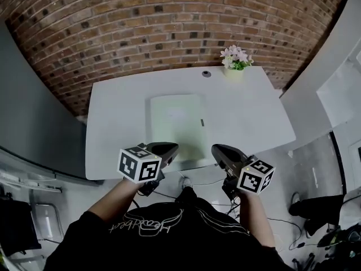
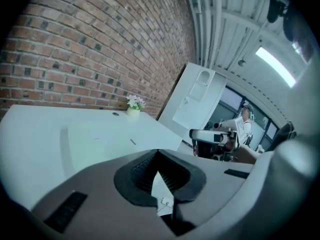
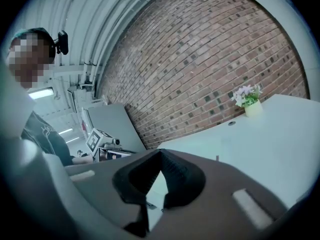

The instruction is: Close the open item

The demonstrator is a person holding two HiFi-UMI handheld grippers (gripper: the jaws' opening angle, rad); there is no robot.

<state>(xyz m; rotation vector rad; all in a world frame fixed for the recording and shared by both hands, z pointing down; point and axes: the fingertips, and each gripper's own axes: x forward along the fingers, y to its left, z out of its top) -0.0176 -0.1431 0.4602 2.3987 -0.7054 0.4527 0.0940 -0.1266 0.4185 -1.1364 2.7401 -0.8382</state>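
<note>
A flat pale green item (image 1: 176, 123) lies shut on the white table (image 1: 248, 112), with a small dark tab on its right side. In the left gripper view it shows as a faint flat slab (image 2: 95, 136). My left gripper (image 1: 164, 150) hangs at the table's front edge, just left of the item's near end, and its jaws meet at the tips with nothing between them (image 2: 158, 154). My right gripper (image 1: 221, 151) hangs at the same edge to the item's right, jaws also closed on nothing (image 3: 160, 154).
A small pot of pink flowers (image 1: 236, 61) stands at the table's far right corner, with a round grommet (image 1: 206, 73) beside it. A brick wall (image 1: 169, 27) runs behind the table. Cables and chairs lie on the floor around me.
</note>
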